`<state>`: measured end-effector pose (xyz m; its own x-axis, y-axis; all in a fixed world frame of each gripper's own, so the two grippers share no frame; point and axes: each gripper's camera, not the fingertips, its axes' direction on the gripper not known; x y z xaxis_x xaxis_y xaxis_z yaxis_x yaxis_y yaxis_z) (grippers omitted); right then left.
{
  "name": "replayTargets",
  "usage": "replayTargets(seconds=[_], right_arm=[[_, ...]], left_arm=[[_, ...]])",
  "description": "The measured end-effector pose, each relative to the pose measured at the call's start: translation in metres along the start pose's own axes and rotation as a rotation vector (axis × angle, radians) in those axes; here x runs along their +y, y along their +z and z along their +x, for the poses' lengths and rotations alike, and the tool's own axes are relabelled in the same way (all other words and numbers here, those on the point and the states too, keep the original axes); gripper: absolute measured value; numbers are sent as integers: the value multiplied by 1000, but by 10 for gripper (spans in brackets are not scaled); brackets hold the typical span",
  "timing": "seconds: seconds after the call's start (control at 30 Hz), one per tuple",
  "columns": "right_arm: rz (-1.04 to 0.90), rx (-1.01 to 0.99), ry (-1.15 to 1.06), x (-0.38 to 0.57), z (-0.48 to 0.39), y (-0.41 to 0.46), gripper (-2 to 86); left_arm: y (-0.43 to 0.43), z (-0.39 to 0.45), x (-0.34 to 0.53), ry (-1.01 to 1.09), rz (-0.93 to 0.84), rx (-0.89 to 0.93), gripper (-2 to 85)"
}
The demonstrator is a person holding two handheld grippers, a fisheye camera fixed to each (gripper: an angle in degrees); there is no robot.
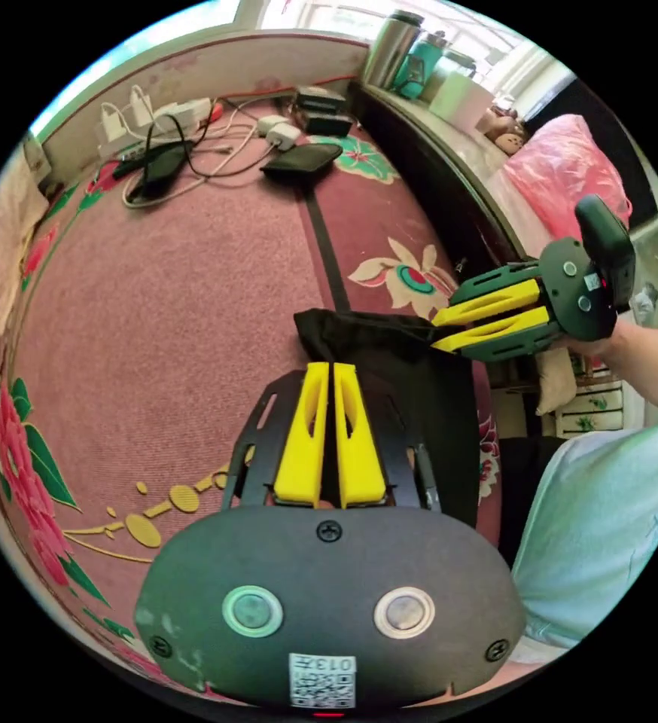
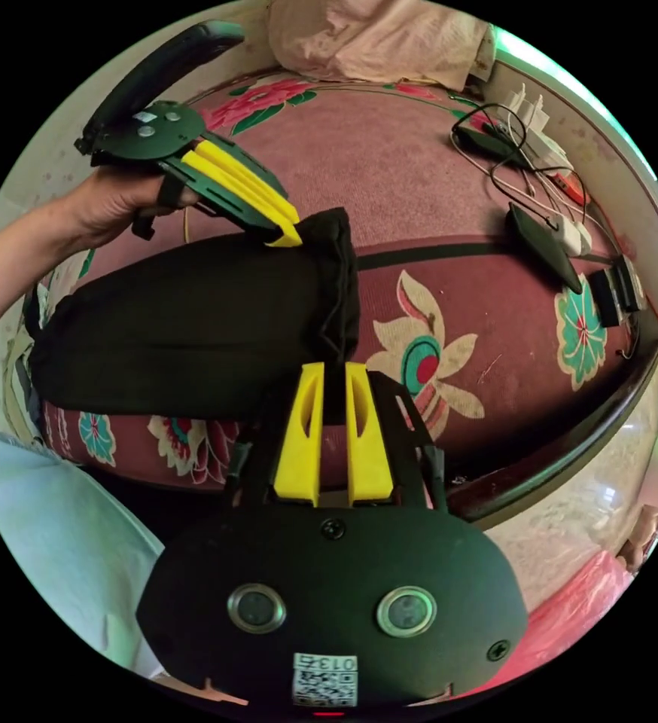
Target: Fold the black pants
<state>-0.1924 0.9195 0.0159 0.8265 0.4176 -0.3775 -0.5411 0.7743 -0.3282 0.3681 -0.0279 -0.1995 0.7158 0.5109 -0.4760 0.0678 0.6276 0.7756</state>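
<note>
Both grippers pinch one end of the black pants (image 2: 193, 331), which hang in the air above a pink flowered bed (image 1: 156, 301), draping toward the person. The left gripper (image 1: 332, 376) has its yellow jaws nearly together on one corner of that edge; the right gripper (image 2: 334, 376) is likewise clamped on the other corner. Holding the two corners apart likely keeps the edge taut, so the cloth can be laid flat for a fold.

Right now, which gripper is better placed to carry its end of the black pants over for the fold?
Probably either: left gripper and right gripper each pinch an edge of the black pants.
</note>
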Motion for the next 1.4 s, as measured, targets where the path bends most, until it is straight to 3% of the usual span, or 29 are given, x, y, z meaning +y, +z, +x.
replayTargets(seconds=[0.17,0.33,0.5,0.7,0.83,0.9,0.97,1.1,1.3,1.4], right_arm=[[70,88,-42,15,-9,-26,20],[67,290,26,12,-2,2,10],[157,208,37,20,5,-32,9],[219,100,-49,30,-15,-43,4],[101,128,-102,20,-15,-3,4],[61,127,-124,19,0,9,8],[35,86,-43,18,16,-2,14],[212,59,38,56,34,-48,74],[190,-10,178,75,57,-27,102],[149,-20,211,71,66,-14,105]], left_arm=[[-34,-4,26,46,185,-5,16],[-14,-69,27,-172,125,36,58],[-42,-102,36,-274,207,103,84],[-30,-57,26,-67,145,117,76],[8,-40,0,-12,-8,-54,40],[9,-48,-9,-45,7,-20,40],[2,-57,-6,-87,28,20,47],[-20,-70,12,-114,139,33,84],[2,-60,-15,-15,48,114,128],[13,-54,-21,13,-2,46,113]])
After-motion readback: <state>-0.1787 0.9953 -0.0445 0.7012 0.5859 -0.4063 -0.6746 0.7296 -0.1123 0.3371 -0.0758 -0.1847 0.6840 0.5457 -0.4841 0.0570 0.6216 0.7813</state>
